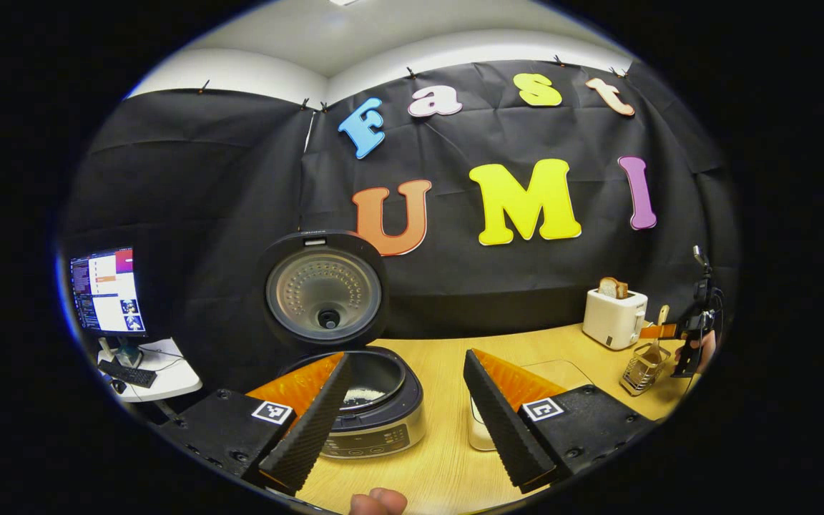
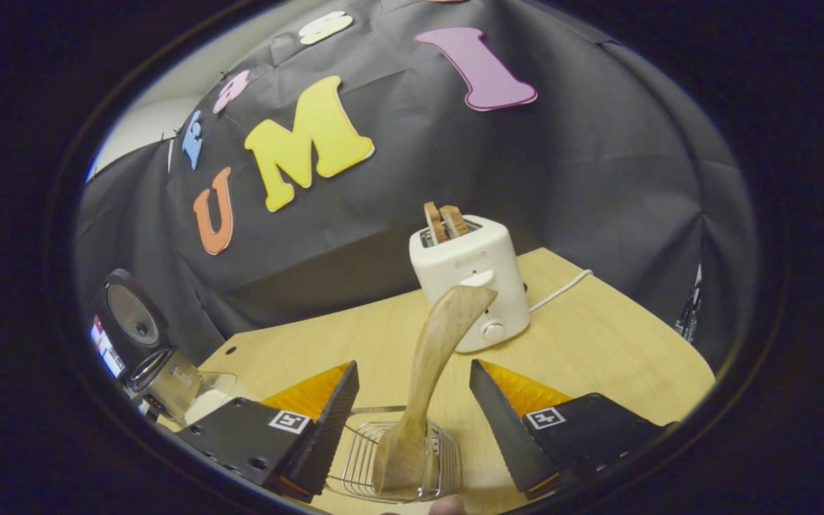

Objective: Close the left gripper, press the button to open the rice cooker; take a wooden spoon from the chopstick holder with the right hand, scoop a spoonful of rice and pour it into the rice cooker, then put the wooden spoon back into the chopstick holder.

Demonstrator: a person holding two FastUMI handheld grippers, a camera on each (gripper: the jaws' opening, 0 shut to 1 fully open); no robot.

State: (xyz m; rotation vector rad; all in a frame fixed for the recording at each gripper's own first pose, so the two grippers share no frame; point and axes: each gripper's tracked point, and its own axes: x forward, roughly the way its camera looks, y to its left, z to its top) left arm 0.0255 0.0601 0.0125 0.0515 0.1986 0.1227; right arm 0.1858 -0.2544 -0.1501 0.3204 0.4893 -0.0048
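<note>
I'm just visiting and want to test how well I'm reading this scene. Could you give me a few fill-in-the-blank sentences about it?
1. The lid of the rice cooker stands ____.
2. The wooden spoon stands in the wire chopstick holder, between the right gripper's ____ fingers.
3. Slices of ____ stick up from the white toaster.
4. The left gripper hovers ____, holding nothing.

Missing words: open; open; bread; open

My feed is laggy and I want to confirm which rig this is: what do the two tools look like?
Each tool, left and right, has two wedge-shaped fingers with ribbed inner faces and orange sides, set on black blocks with screws. Each block carries a small square black-and-white marker. In the left gripper view, the right tool's body looks black and upright.
</note>
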